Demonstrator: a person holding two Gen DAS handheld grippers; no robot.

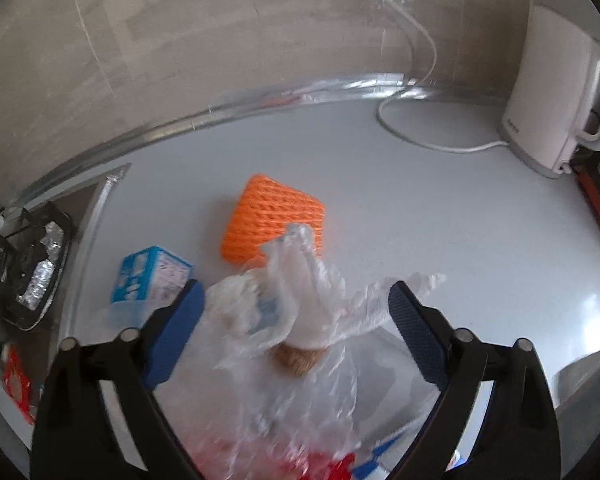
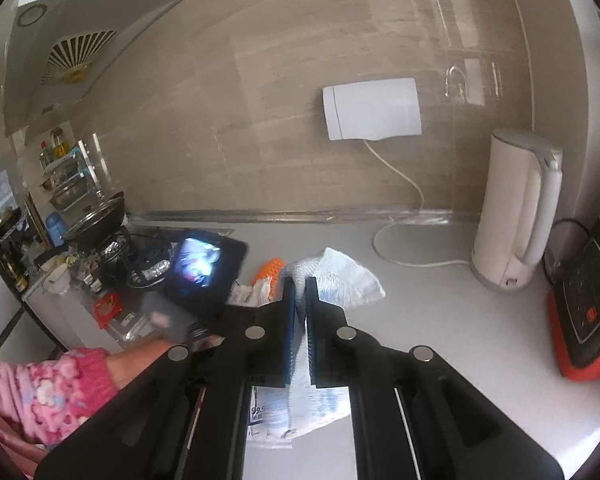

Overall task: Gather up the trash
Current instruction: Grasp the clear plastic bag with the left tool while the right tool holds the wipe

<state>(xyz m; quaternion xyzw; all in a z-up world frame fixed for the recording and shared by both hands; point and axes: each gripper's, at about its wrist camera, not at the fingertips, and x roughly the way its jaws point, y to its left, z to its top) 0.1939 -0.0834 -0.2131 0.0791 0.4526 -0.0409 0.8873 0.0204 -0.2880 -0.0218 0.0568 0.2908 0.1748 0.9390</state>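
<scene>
My right claw [image 2: 300, 292] is clenched on thin plastic [image 2: 340, 272], frame centre; it may slip or tear. My left claw [image 1: 296, 304] stands released around the bag [image 1: 284, 320], lower centre.

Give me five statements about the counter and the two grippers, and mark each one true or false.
1. The right gripper has its jaws shut on a white plastic wrapper. True.
2. The left gripper is clamped on the orange foam net. False: its jaws are open, with a clear plastic bag between them, and the net lies beyond on the counter.
3. A white electric kettle stands upright near the wall. True.
4. The blue carton sits on top of the orange foam net. False: it lies on the counter beside the net, apart from it.
5. The kettle's cord runs up to a white wall box. True.
</scene>
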